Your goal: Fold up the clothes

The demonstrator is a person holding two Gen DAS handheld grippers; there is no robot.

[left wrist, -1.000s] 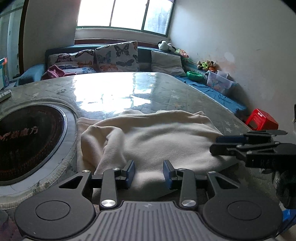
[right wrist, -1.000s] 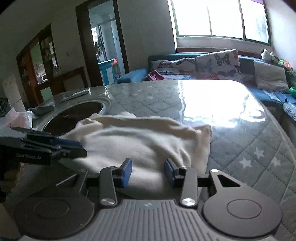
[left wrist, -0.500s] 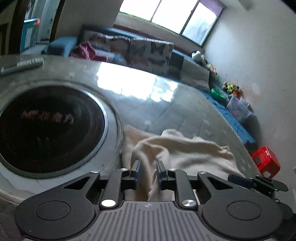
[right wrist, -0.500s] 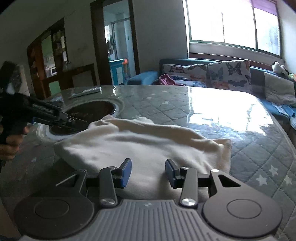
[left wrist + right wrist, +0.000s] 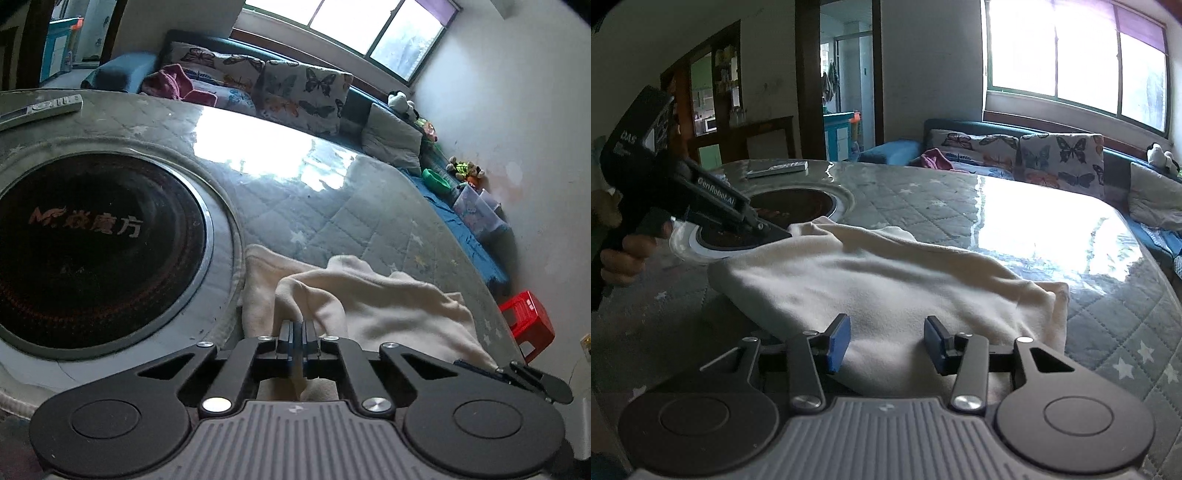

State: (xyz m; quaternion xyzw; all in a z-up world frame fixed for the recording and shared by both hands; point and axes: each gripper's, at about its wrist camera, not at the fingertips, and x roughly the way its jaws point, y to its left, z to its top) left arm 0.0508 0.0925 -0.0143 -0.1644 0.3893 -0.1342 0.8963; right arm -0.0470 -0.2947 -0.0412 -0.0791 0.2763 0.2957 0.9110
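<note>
— Two tongs, but which is nearer the work? 
— Left tongs are clamped on a bunched fold at the left end of the cream garment, beside the dark round burner. Right tongs hang wide over its near edge, gripping nothing. 
— How does it lie? 
— Rumpled on the tabletop, long axis left to right, its free end to the right, nearer the wide pair.

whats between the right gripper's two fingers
In the right wrist view, the open right gripper has only the cream garment lying between its fingers, ungripped.
</note>
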